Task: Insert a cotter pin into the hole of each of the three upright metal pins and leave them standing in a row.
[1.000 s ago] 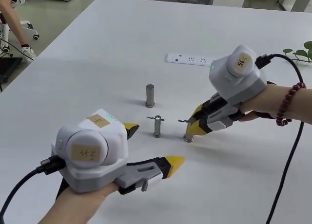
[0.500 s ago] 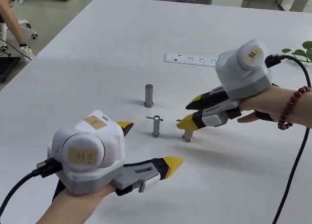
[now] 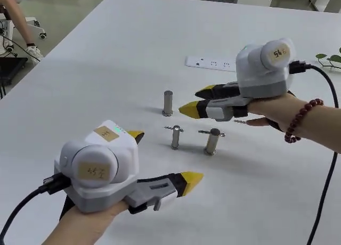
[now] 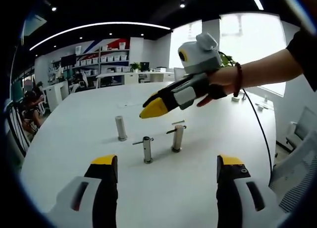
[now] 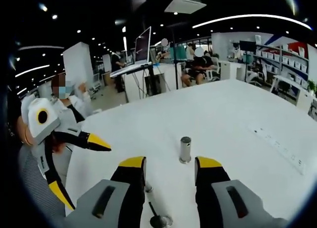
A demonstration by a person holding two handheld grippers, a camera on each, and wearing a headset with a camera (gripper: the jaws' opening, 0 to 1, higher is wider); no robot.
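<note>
Both grippers released and empty; three pins upright on the table, two with cotter pins fitted.

Head view: the left gripper (image 3: 162, 157) is seen at lower left, jaws spread wide, nothing held. The right gripper (image 3: 195, 100) is at upper right, jaws parted, nothing held. The bare pin (image 3: 168, 103) is located at centre, just left of the right gripper's tips. The middle pin (image 3: 175, 137) and the third pin (image 3: 212, 141) are found below those tips, crossed by the left cotter pin (image 3: 174, 129) and the right cotter pin (image 3: 211, 132). Left gripper view: all three pins are framed mid-picture, above the open jaws and well apart from them, with the right gripper seen above them. Right gripper view: the bare pin is centred beyond the jaw tips; the other two pin tops are seen low in the gap, near the left jaw.
</note>
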